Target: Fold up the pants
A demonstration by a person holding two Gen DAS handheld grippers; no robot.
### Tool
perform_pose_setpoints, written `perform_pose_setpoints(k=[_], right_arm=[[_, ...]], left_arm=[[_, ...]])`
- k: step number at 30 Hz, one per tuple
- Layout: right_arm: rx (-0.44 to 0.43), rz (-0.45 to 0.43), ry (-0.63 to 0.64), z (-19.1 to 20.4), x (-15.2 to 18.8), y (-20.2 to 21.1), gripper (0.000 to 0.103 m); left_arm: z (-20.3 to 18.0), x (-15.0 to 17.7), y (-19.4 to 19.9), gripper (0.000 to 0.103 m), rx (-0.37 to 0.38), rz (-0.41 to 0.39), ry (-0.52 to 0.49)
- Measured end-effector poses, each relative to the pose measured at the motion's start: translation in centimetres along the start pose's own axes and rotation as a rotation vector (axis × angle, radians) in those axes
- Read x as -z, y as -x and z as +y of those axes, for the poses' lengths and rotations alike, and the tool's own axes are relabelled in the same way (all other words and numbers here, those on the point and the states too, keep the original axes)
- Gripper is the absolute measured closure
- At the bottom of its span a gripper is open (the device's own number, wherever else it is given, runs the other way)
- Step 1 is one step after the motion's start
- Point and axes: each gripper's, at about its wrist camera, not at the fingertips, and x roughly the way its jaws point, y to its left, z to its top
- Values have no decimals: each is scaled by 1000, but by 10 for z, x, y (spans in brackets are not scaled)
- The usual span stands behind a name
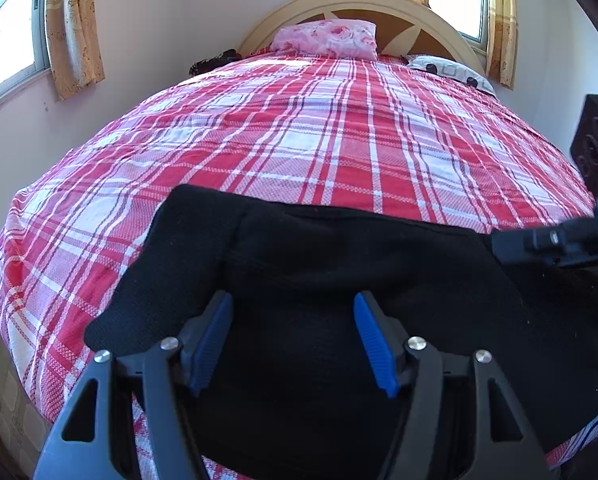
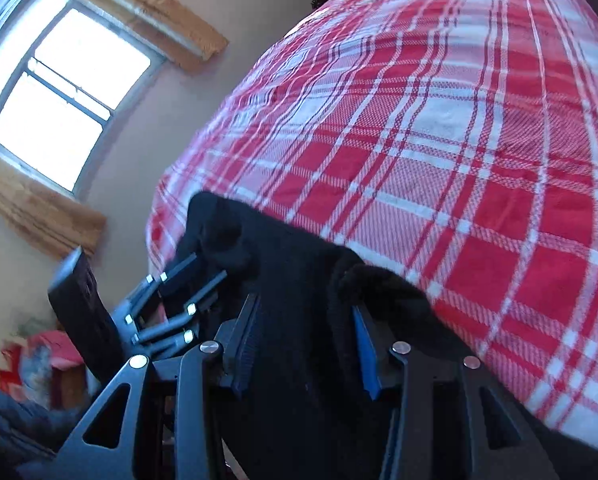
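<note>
Left wrist view: L tongs (image 1: 293, 340) spread over black pants (image 1: 319, 248); R tongs (image 2: 305, 344) spread, cloth between.

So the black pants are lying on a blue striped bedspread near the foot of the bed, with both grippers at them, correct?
Not quite: the left wrist view shows the bedspread is red and white plaid, not blue striped. The black pants do lie near the bed's foot, with the left gripper and right gripper at them.

Right tongs (image 2: 305, 344) stand with blue pads apart, black pants (image 2: 295, 280) bunched between them. The pants lie on the red plaid bed (image 2: 439, 140). Left tongs (image 2: 197, 284) are at the pants' left edge; grip unclear.
</note>
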Motion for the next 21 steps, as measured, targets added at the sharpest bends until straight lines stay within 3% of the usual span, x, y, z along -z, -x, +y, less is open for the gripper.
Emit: perform_pose_setpoints(k=[4,7,8,10,15,16,19,21], right_arm=[[-163,-77,-235,-41,-14,6,57],[-219,-288,-414,-82,-19,36,57],[-212,-308,-436,-89,-19,42,57],[-180,-307,-433,-90,-17,50,57],[-202,-226,-233,-32,-9,49,57],[-166,-203,-207,-24,-8,46,57],[178,-161,-108,-13,-15,26,60],[198,-166,-85,-18,-17,18,76]], left_arm=[[-1,0,-1,36,-3,-2,-8],[-3,1,-1,36,-16,-4,-16],[-2,0,0,36,-15,-3,-16],[-2,0,-1,36,-9,-2,-14],[-3,-1,-1,35,-29,6,-15],[-3,-2,0,35,-30,9,-13],[-2,-2,0,35,-25,14,-5],[-1,-1,1,35,-23,15,-3]])
